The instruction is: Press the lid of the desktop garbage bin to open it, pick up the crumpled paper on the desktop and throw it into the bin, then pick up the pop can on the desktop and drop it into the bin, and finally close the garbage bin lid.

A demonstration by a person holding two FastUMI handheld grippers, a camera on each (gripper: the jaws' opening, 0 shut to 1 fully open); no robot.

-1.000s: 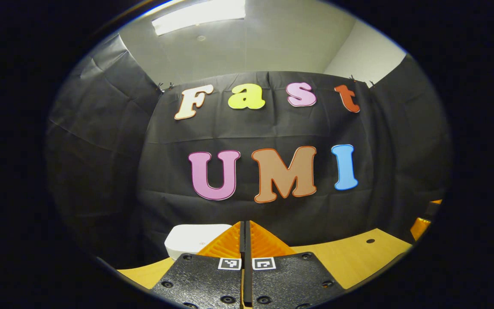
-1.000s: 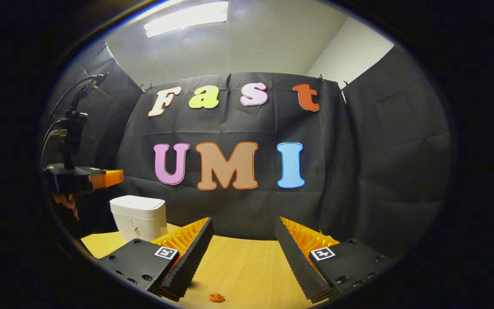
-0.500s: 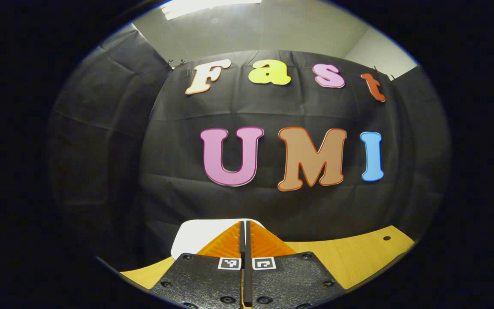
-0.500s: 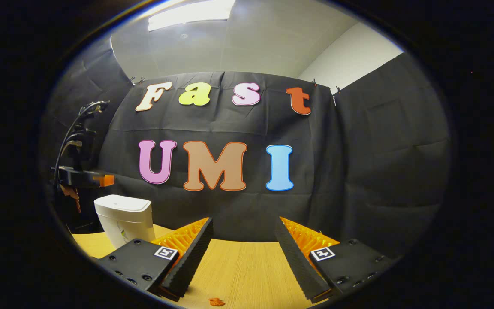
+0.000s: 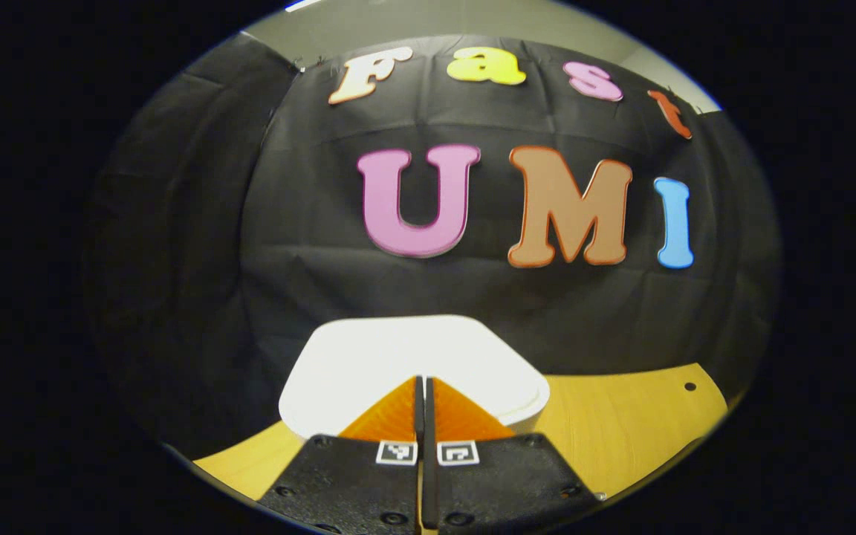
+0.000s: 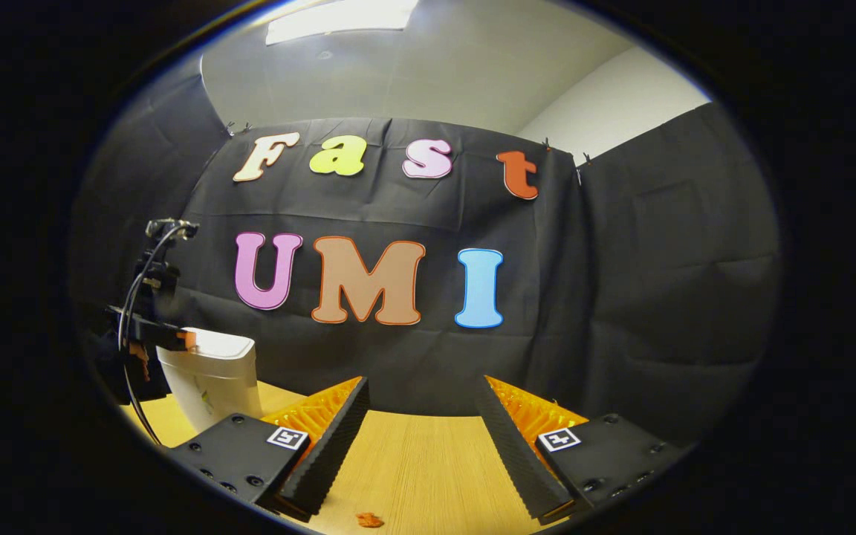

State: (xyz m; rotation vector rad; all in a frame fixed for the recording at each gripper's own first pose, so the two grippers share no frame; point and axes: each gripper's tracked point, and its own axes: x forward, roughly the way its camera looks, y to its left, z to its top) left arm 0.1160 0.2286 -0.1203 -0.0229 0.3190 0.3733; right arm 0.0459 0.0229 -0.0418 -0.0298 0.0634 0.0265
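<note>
Left gripper (image 5: 421, 383) poised over the garbage bin lid (image 5: 413, 357), fingers closed together and holding nothing.
Step in hand, as judged: pressing the closed lid to open the bin (image 6: 212, 379), which stands on the bench (image 6: 413, 461); next comes a firm downward push. Right gripper (image 6: 420, 416) waits wide open and empty, well apart from the bin.

We see black cloth walls (image 6: 658, 282) around a wooden table (image 6: 420, 461), a pale ceiling (image 6: 435, 67) above, and what may be a light panel (image 6: 339, 15).
</note>
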